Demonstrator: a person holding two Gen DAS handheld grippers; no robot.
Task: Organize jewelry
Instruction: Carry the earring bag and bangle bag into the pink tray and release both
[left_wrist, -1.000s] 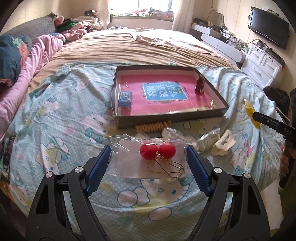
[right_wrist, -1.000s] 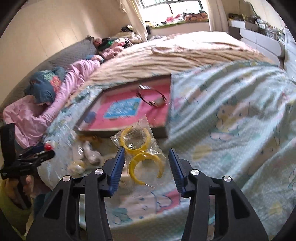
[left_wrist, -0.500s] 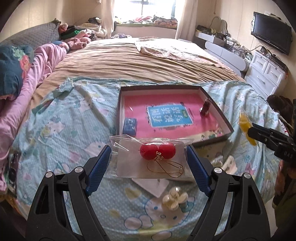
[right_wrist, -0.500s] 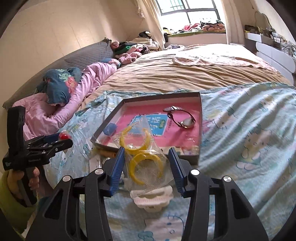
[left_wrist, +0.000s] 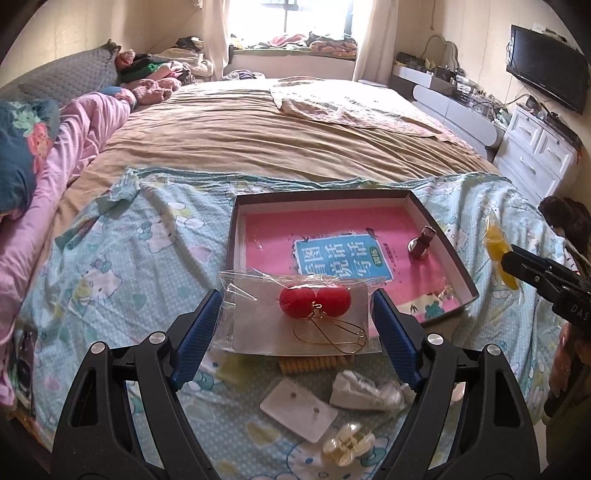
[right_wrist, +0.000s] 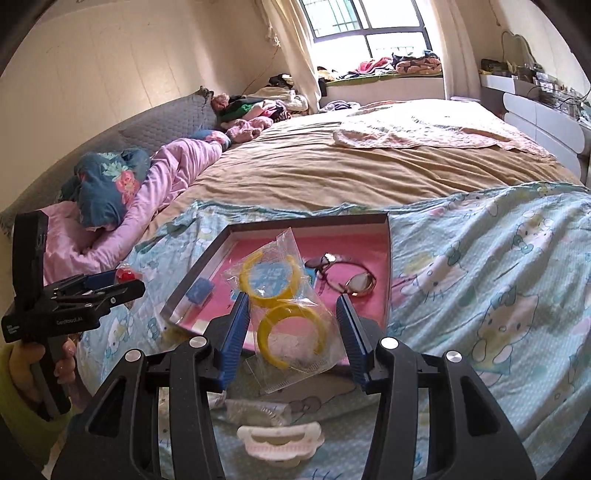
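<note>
My left gripper (left_wrist: 297, 332) is shut on a clear bag with two red ball earrings (left_wrist: 314, 301), held above the near edge of a dark box with a pink floor (left_wrist: 458, 273). My right gripper (right_wrist: 293, 332) is shut on a clear bag with two yellow bangles (right_wrist: 263, 334), held over the box's near rim (right_wrist: 388, 266). Inside the box lie a small blue item (right_wrist: 199, 290) and a dark pink band (right_wrist: 343, 277). Each gripper also shows at the edge of the other wrist view, still holding its bag.
The box sits on a cartoon-print sheet on a bed. On the sheet in front of it lie a white card with studs (left_wrist: 299, 410), a pearl clip (left_wrist: 347, 446), a beaded bracelet (left_wrist: 310, 363), a crumpled white packet (left_wrist: 364, 391) and a white hair claw (right_wrist: 279, 441). A white dresser (left_wrist: 535, 155) stands at right.
Both grippers have risen and moved toward the box with their bags still gripped. The loose pieces on the sheet now lie below and behind the fingertips.
</note>
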